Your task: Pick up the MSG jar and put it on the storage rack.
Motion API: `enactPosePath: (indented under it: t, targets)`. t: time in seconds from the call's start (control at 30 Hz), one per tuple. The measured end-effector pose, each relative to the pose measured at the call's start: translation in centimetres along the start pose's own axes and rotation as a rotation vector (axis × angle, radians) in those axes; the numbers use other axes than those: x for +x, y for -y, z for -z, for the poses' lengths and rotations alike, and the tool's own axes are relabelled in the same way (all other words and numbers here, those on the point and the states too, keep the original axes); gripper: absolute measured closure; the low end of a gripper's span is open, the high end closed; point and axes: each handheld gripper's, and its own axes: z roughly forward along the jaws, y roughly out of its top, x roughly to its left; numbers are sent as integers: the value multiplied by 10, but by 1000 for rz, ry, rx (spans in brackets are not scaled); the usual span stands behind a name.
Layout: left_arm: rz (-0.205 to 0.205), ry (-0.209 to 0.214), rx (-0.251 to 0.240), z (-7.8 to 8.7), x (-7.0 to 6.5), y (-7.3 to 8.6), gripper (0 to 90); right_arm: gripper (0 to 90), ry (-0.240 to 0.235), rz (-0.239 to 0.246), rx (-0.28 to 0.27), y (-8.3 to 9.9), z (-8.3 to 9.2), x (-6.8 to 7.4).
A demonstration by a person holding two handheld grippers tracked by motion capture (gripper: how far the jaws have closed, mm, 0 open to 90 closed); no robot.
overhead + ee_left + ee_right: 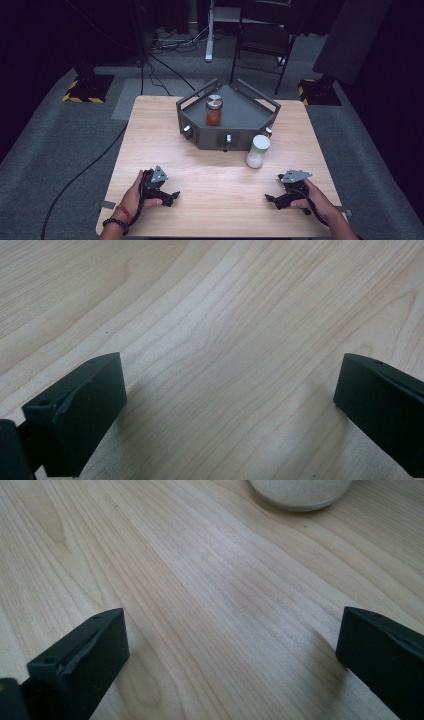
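A dark grey angular tray [250, 112] stands at the back middle of the wooden table [165, 130]. Inside it is a jar of red-orange contents [214, 111] with a metal lid. Just in front of the tray's right side stands a jar of white contents [257, 151] with a pale green lid; its base [300, 492] is at the top of the right gripper view. My left gripper [172, 196] rests near the front left, open over bare wood [225, 370]. My right gripper [268, 199] rests near the front right, open, with nothing between its jaws.
Beyond the table are a black chair [265, 35], a white stand leg [210, 35], cables on the grey carpet and yellow-black striped bases [82, 92] at both sides. Wide bare wood lies between the grippers and the tray.
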Motion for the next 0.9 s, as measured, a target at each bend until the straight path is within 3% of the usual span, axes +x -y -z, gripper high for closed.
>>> enactPosePath:
  t: [0.13, 0.47, 0.9]
  targets:
    - [0, 0, 0, 0, 0, 0, 3, 13, 14, 4, -3, -1, 1, 3]
    - [0, 0, 0, 0, 0, 0, 3, 13, 23, -38, -71, -2, 8, 7]
    - [0, 0, 0, 0, 0, 0, 3, 13, 101, -77, -152, -6, 15, 19]
